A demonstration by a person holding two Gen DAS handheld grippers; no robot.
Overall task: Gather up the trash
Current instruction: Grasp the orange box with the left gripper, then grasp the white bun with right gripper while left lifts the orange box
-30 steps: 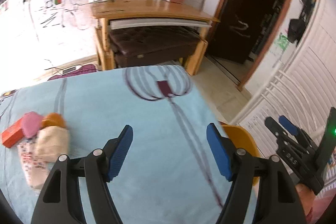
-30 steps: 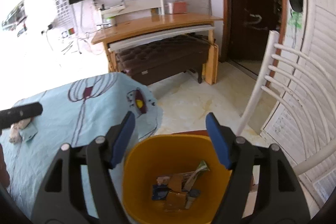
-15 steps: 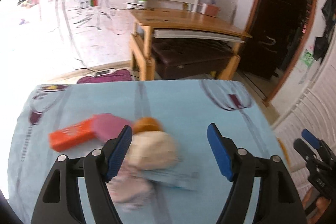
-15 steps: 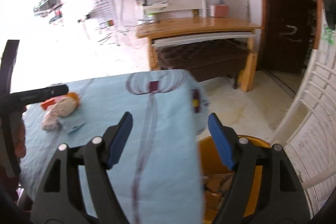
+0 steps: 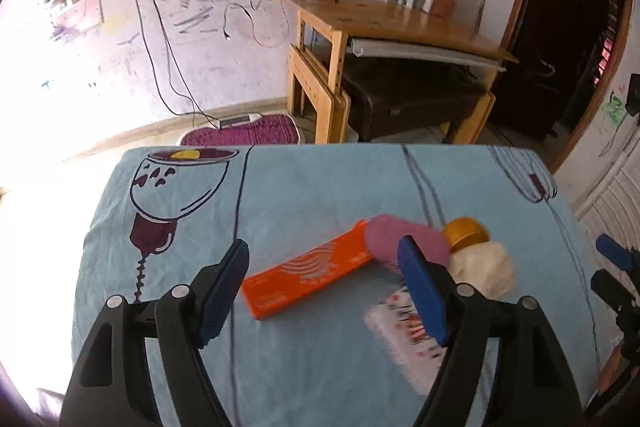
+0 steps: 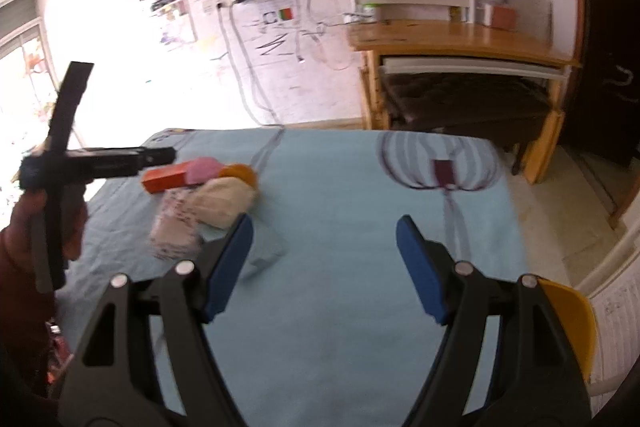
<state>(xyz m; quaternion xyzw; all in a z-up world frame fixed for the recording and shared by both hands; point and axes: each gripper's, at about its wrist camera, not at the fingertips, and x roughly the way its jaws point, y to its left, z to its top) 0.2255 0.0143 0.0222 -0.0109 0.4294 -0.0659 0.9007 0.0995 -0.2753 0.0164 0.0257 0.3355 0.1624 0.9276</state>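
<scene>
Nearest in the left wrist view, the left gripper (image 5: 324, 287) hangs over a table spread with a blue cloth (image 5: 312, 187), its blue pads wide apart and holding nothing. Just past the pads lies the trash, a small heap right of centre: an orange box (image 5: 308, 277) lying flat and slanted, a pink piece (image 5: 404, 239) resting over its far end, a cream wad (image 5: 488, 269) with an orange lid (image 5: 466, 231) touching it behind, and a printed wrapper (image 5: 404, 339) nearest the camera. The right gripper (image 6: 324, 259), seen in its own view, is also spread and empty, held above bare cloth well right of the heap; the yellow bin (image 6: 572, 323) shows at the lower right, beside the table edge. The step in hand looks like the reach for the next piece: neither tool has yet closed on anything. The next move probably calls for lowering the left gripper so its pads straddle the box across its narrow width, or one of the softer pieces, before squeezing. The wrapper is blurred and its print unreadable; the left gripper's right finger covers part of the pink piece and the wrapper. What the bin holds is out of sight, since only a slice of its rim shows. Beyond the table stand a wooden desk (image 5: 400, 23) and a dark doorway (image 5: 560, 39).
</scene>
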